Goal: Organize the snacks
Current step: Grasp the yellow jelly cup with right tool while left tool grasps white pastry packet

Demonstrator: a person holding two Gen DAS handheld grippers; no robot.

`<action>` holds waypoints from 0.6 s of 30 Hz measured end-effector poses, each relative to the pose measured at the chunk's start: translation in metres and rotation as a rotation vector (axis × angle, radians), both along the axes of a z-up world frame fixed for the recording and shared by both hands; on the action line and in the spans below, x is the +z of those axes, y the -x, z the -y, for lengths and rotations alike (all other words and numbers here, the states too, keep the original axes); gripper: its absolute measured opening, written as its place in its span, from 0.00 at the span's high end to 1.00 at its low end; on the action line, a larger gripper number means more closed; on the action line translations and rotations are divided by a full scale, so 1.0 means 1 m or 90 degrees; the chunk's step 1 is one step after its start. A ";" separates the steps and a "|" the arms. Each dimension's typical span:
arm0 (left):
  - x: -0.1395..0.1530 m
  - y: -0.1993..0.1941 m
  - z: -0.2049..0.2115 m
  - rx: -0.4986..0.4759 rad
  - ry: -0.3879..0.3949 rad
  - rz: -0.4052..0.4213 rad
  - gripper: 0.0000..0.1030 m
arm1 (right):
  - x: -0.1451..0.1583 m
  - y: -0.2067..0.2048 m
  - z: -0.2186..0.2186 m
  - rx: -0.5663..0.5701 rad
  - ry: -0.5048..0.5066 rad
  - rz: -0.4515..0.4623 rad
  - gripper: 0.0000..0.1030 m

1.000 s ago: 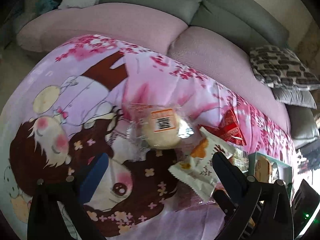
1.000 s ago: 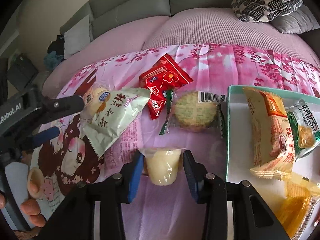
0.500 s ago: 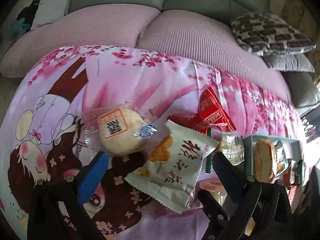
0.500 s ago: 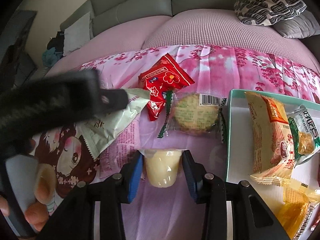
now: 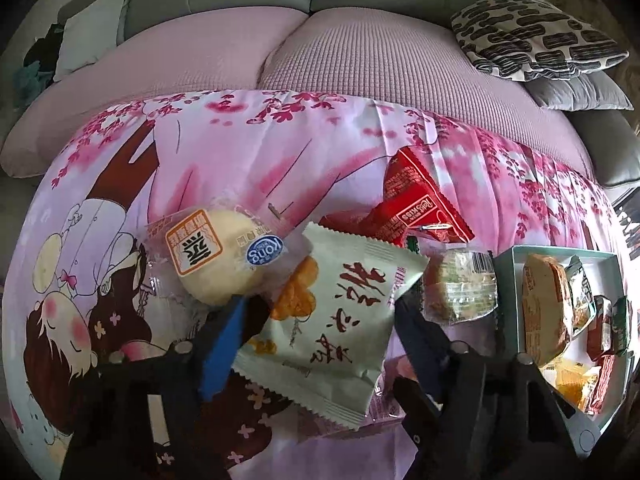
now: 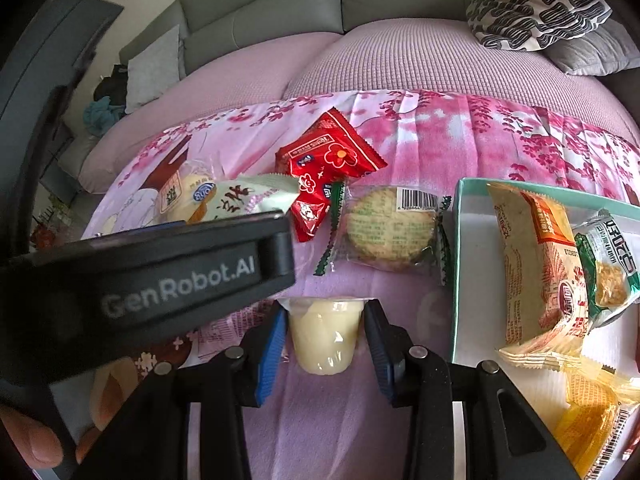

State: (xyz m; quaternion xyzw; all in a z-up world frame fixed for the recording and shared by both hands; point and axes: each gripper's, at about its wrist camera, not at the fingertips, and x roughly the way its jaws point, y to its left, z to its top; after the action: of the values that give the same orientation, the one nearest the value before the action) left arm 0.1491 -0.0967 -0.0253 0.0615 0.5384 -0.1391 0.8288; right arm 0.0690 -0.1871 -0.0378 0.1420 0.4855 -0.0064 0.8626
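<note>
My left gripper is open, its fingers either side of a pale green snack packet lying on the pink cloth. A round bun in clear wrap lies just left of it. My right gripper is shut on a yellow jelly cup. A red packet and a wrapped round cracker lie ahead of it. The teal box at the right holds several packets. The left gripper's body crosses the right wrist view and hides part of the green packet.
A pink printed cloth covers the surface in front of a pink-covered sofa. A patterned cushion lies at the back right. The teal box also shows in the left wrist view.
My left gripper has swung right and forward, from over the bun to straddling the green packet. My right gripper has stayed still, holding the jelly cup.
</note>
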 end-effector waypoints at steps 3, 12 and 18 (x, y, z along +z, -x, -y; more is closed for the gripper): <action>0.003 0.002 0.001 -0.006 0.004 0.004 0.36 | 0.001 0.001 0.001 -0.002 -0.003 0.001 0.61; 0.014 0.006 -0.008 0.008 0.012 0.020 0.46 | 0.004 0.006 0.005 -0.016 -0.017 0.006 0.61; 0.026 0.008 -0.017 0.024 0.027 0.036 0.47 | 0.014 0.010 0.008 -0.021 -0.016 0.021 0.61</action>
State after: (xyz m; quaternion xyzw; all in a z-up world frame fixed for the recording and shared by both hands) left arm 0.1413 -0.0797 0.0006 0.0374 0.5129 -0.1332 0.8472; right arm 0.0594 -0.1947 -0.0243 0.1608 0.4691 -0.0125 0.8683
